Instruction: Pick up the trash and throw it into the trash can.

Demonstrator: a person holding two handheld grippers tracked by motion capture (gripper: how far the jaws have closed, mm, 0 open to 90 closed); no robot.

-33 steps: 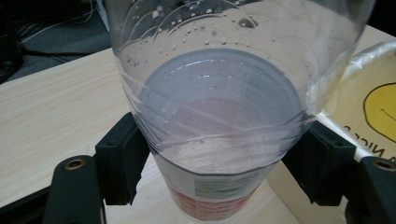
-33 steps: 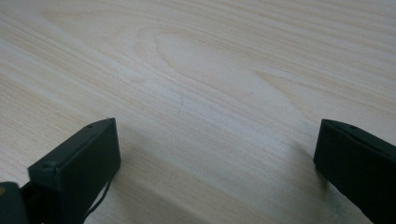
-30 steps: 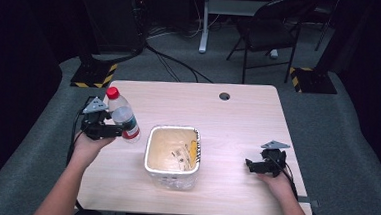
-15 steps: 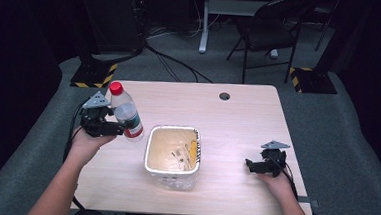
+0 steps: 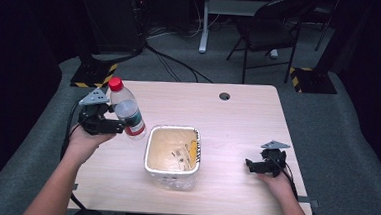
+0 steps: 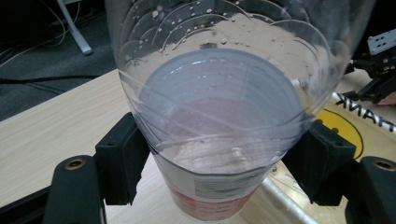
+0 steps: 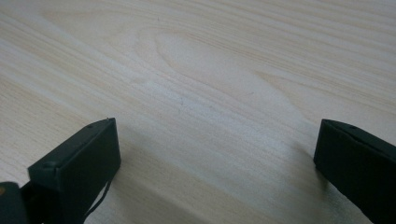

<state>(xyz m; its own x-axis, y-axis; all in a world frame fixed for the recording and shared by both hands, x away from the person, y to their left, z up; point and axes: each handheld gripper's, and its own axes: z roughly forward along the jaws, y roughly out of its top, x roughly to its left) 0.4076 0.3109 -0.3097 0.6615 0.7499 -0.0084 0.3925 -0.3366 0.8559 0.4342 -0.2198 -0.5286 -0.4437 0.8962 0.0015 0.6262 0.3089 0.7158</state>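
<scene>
Our left hand-held gripper (image 5: 108, 126) is clenched on the clear plastic water bottle with a red cap and red-and-white label (image 5: 126, 114); in the left gripper view the black jaws press on both sides of the bottle (image 6: 219, 116) at its lower body. Compared with a second ago, we have carried the bottle higher and tipped it further, cap leaning away toward the far left, base swinging toward the square foil tray with a pale, crumb-strewn bottom (image 5: 148, 161). We judge this to be the carry toward the tray, with the bottle now off the light wooden table (image 5: 238, 120) and just beside the tray's left rim.

Our right hand-held gripper (image 5: 259, 166) rests released on the table well to the right of the tray, its jaws spread wide over bare wood (image 7: 210, 93) and holding nothing.

For room: the bottle hangs near the table's left edge, so any sweep should go inward. The tray's raised rim stands between the bottle and the centre, and the base must clear it. The far half of the table is open, apart from a small round cable hole (image 5: 224, 96).
</scene>
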